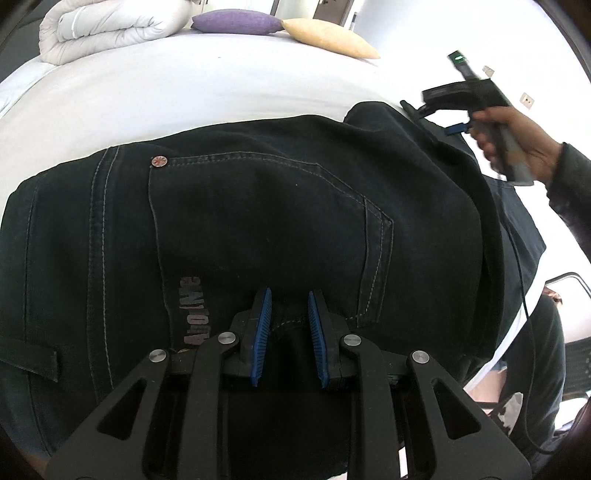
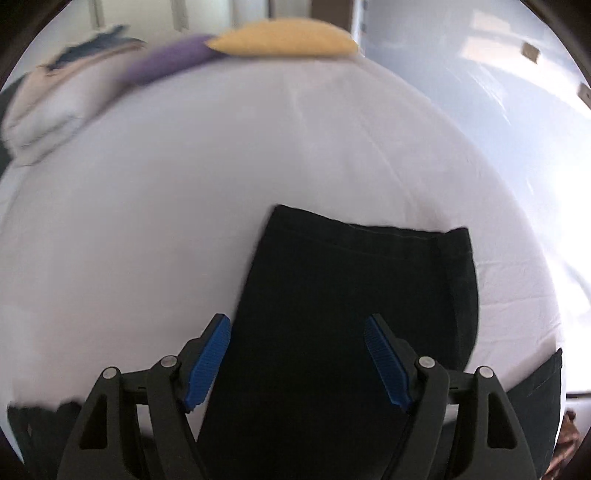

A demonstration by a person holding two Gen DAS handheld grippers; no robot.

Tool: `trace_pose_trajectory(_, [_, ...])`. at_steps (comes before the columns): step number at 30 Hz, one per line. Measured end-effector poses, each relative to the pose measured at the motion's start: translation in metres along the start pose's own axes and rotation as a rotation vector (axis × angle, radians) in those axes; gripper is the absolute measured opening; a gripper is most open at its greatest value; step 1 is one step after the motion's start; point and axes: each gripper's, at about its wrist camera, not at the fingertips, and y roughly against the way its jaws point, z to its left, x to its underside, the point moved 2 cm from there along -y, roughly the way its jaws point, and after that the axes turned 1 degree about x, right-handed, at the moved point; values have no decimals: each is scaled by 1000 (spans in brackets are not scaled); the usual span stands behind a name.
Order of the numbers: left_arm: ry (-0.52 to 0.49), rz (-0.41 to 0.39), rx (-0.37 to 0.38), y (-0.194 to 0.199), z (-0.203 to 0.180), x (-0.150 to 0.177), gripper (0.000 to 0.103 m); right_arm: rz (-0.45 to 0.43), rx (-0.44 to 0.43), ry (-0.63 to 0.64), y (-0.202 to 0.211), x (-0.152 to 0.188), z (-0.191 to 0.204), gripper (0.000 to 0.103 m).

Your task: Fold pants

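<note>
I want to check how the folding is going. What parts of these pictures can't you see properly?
- Left wrist view: whether the left claw pinches the pants is hidden; the dark cloth swallows its tips.
- Left wrist view: the right claw is small, its tips hidden behind cloth.
- Left wrist view: the printed word is faded and unreadable.
- Right wrist view: the leg cuff shows, but the waist is cut off below.
- Right wrist view: the pillows are blurred.

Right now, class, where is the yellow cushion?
The yellow cushion lies at the far end of the white bed, touching the purple cushion on its left, well beyond the dark pants.
</note>
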Motion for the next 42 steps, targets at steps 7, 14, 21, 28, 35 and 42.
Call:
trace_pose_trajectory(7, [-5, -2, -5, -2, 1, -1, 20, -34, -30, 65, -1, 1, 22, 4])
trace_pose_trajectory(14, [-15, -12, -32, -5, -7, 5, 20, -197, -168, -92, 66, 20, -51, 2])
trace_pose_trajectory(21, [-25, -8, -59, -9, -17, 8, 20, -374, -320, -392, 151, 109, -189, 2])
trace_pose_trajectory(28, [-17, 8, -60, -11, -21, 0, 20, -278, -330, -769, 102, 219, -316, 5])
trace_pose_trajectory(35, [-13, 23, -86, -14, -29, -9, 20, -319, -535, -847, 88, 233, -305, 49])
trace_pose_trajectory(42, [-11, 28, -102, -17, -37, -12, 20, -210, -506, -972, 53, 234, -300, 46])
